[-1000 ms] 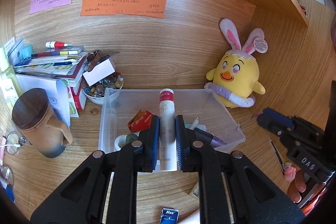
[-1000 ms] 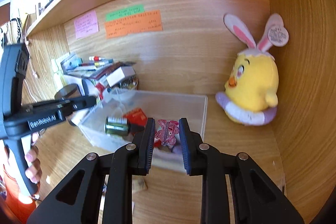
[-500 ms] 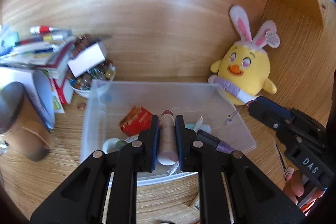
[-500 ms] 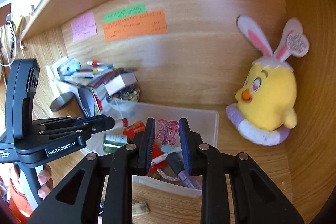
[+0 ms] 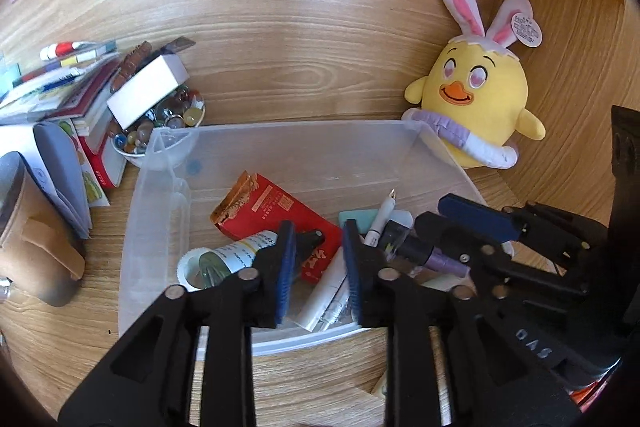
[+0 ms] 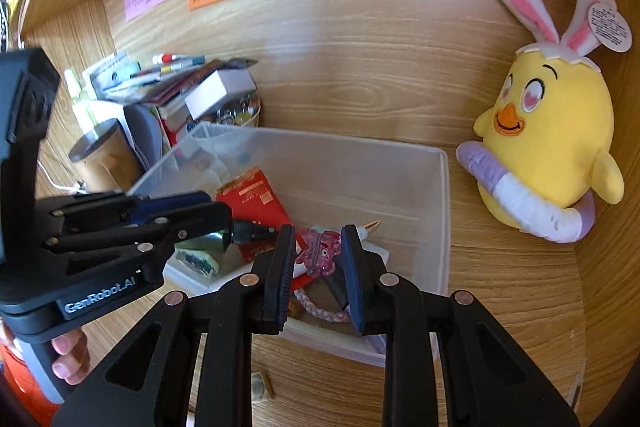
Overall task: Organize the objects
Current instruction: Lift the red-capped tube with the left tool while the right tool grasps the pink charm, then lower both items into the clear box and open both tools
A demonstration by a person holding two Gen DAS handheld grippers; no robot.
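Plainly, left gripper (image 6: 256, 227) housing reads "GenRobot.AI" (white lettering).

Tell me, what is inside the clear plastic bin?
Inside the clear plastic bin lie a red packet, a white tube, a small bottle, a tape roll and pens. The grippers cover the front part.

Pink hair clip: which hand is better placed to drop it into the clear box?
Right. The right tongs are shut on the pink hair clip, over the clear box. The left tongs have just been opening and grip nothing; the white tube lies loose below them.
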